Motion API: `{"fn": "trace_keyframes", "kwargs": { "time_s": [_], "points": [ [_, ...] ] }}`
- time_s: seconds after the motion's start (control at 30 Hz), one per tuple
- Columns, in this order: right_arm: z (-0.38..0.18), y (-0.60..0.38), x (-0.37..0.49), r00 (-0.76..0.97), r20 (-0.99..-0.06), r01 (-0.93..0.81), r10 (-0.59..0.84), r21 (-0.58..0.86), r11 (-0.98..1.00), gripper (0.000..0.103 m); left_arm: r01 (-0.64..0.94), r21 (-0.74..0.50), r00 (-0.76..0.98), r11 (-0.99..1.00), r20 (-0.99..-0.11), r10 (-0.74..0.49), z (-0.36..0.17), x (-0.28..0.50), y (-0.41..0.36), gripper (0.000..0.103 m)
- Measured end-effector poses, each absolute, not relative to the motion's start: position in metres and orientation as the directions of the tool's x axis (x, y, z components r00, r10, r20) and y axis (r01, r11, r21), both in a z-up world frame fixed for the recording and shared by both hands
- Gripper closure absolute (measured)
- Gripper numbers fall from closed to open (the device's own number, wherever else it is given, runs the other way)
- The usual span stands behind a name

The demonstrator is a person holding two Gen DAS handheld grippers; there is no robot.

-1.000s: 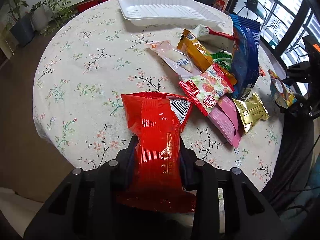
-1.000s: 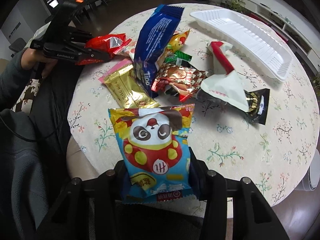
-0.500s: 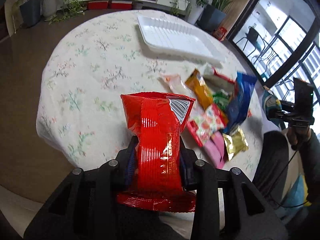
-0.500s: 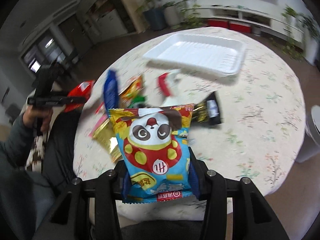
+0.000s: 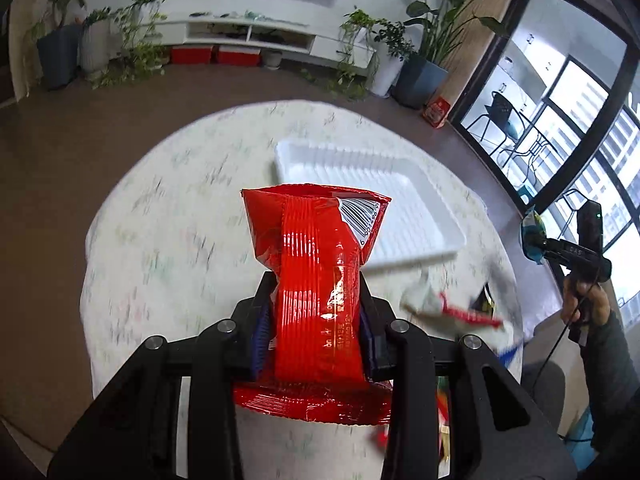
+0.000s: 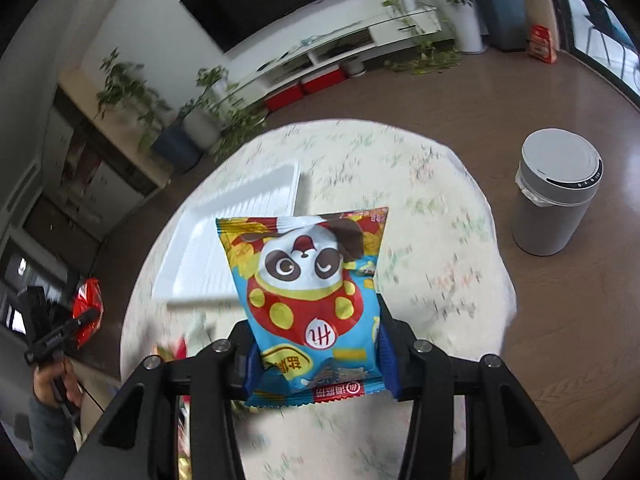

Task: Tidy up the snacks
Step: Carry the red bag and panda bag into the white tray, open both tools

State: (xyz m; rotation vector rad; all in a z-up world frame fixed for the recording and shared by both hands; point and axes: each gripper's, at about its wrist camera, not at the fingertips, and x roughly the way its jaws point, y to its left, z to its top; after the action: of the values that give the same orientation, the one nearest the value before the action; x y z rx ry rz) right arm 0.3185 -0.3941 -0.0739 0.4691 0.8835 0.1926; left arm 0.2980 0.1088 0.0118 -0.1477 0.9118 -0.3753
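My left gripper [image 5: 316, 312] is shut on a red snack packet [image 5: 316, 280], held upright above the round table, with the white ribbed tray [image 5: 404, 208] just beyond it. My right gripper [image 6: 318, 344] is shut on a blue snack bag with a panda picture [image 6: 308, 292], lifted over the table; the white tray [image 6: 224, 240] lies behind it to the left. In the left wrist view the right gripper [image 5: 536, 240] shows far right with the blue bag. In the right wrist view the left gripper [image 6: 86, 320] shows far left with the red packet [image 6: 88, 300].
The table carries a floral cloth [image 5: 168, 240]. A white and red packet [image 5: 436, 304] and other blurred snacks lie at the table's right side in the left wrist view. A grey cylindrical bin [image 6: 556, 192] stands on the floor right of the table. Plants and a low shelf line the back wall.
Both grippers have risen and swung toward the white tray, each keeping its packet. The snack pile has dropped toward the lower edge of both views, and the right gripper has rolled.
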Motion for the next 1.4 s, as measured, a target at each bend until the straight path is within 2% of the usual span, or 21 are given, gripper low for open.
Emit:
{"fn": "trace_keyframes", "kwargs": {
  "time_s": [0.3,0.43,0.53,0.6,0.77,1.13,1.33,1.4],
  "points": [
    [-0.055,-0.316,0.404,0.61,-0.69,-0.066,0.39,0.446,0.893,0.054,0.308,-0.246,0.539,0.919,-0.751,-0.382,0.016,0.394,0.029,0.07],
    [-0.069,-0.281,0.431,0.567,-0.727,-0.092,0.387,0.411,0.907,0.054,0.317,-0.233,0.506,0.919,-0.779,-0.372,-0.014,0.423,-0.009,0.07],
    [-0.082,-0.258,0.448,0.529,-0.782,-0.103,0.33,0.327,0.94,0.054,0.315,-0.206,0.48,0.927,-0.808,-0.342,-0.036,0.439,-0.029,0.07],
    [-0.091,-0.244,0.46,0.513,-0.809,-0.113,0.287,0.268,0.957,0.054,0.31,-0.202,0.456,0.929,-0.826,-0.332,-0.052,0.447,-0.035,0.07],
    [-0.114,-0.239,0.47,0.487,-0.837,-0.103,0.248,0.227,0.968,0.054,0.304,-0.177,0.423,0.936,-0.855,-0.3,-0.077,0.455,-0.03,0.07],
    [-0.138,-0.227,0.472,0.481,-0.865,-0.121,0.143,0.096,0.988,0.052,0.308,-0.146,0.423,0.94,-0.864,-0.273,-0.107,0.456,-0.037,0.069],
    [-0.139,-0.218,0.471,0.502,-0.859,-0.139,0.098,0.031,0.99,0.05,0.304,-0.151,0.427,0.941,-0.861,-0.277,-0.107,0.452,-0.035,0.064],
    [-0.139,-0.218,0.471,0.506,-0.857,-0.139,0.096,0.028,0.99,0.05,0.306,-0.143,0.435,0.941,-0.858,-0.272,-0.104,0.451,-0.036,0.053]
  ]
}}
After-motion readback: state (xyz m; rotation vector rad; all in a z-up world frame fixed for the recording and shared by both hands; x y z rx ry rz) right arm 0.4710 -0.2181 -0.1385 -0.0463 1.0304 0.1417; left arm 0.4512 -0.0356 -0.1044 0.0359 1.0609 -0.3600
